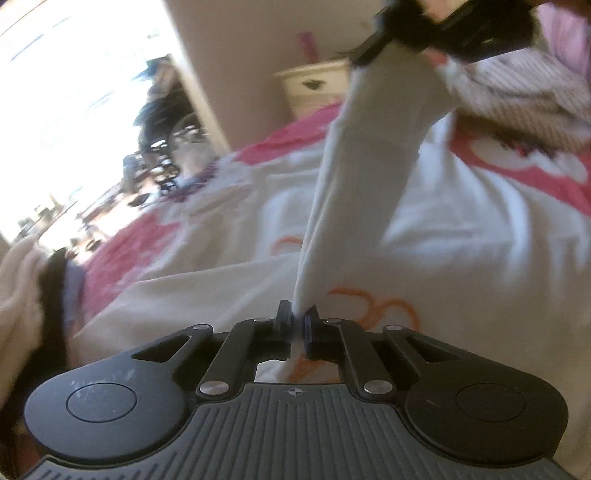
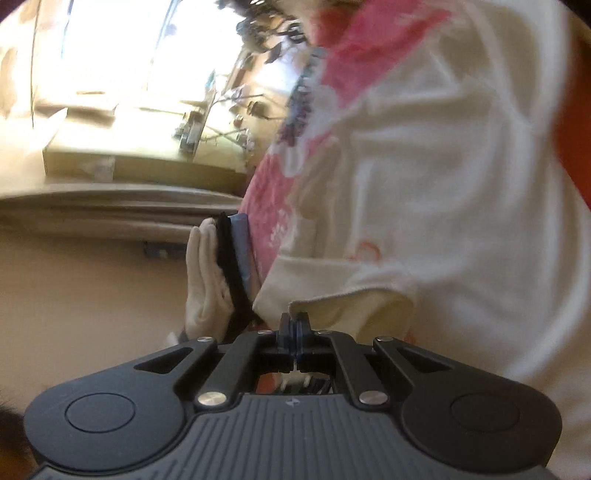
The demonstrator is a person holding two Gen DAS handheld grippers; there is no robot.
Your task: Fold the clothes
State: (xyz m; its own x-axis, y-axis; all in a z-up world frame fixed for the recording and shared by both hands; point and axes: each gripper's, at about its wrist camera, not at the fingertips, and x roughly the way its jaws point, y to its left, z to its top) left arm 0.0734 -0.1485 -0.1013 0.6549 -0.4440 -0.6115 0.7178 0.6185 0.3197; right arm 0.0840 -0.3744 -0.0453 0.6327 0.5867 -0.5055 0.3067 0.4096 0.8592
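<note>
At the far left of the left wrist view, a small stack of folded clothes (image 1: 55,291) in cream, black and blue is seen at the edge of a pink-and-white patterned bedspread (image 1: 122,254). At the centre, the left gripper (image 1: 297,320) is clamped narrowly on a stretched band of the cream-white garment with orange print (image 1: 369,177), which is spread over the bedspread. The band is drawn up to the right gripper (image 1: 436,26), blurred at the upper right, beside a striped cloth (image 1: 524,99). In the right wrist view, the fingers are closed on a hemmed edge of the same garment.
</note>
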